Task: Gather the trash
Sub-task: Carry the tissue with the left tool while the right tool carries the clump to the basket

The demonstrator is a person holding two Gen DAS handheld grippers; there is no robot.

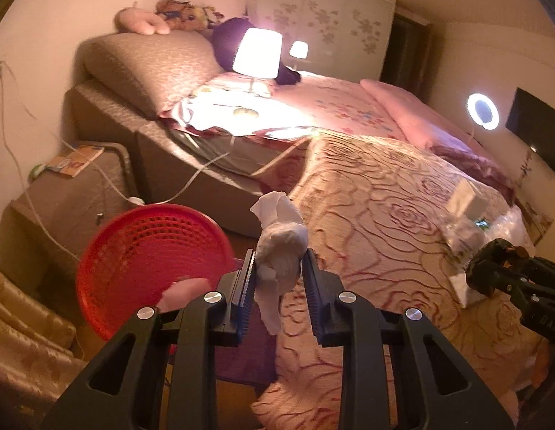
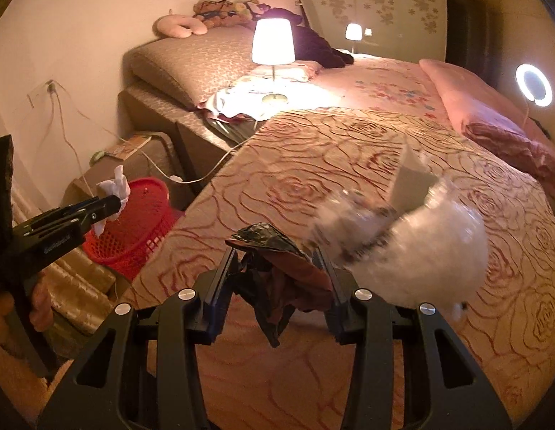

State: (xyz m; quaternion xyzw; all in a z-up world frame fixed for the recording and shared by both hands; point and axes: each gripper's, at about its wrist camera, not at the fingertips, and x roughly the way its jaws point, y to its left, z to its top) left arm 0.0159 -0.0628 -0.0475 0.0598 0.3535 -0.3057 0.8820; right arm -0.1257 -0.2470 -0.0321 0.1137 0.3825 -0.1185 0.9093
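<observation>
White tissue (image 1: 281, 247) in left hand-held gripper (image 1: 279, 272) | beside red basket (image 1: 152, 261) rim

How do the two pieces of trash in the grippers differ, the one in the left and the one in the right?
The crumpled white tissue in the left gripper is pale and soft-looking; the dark wrapper in the right gripper is black and brown and looks glossy. The crumpled white tissue stands up above its fingers near the red basket; the dark wrapper spreads wide and hangs below its fingers, over the bedspread. Both are crumpled and clamped between fingers.
</observation>
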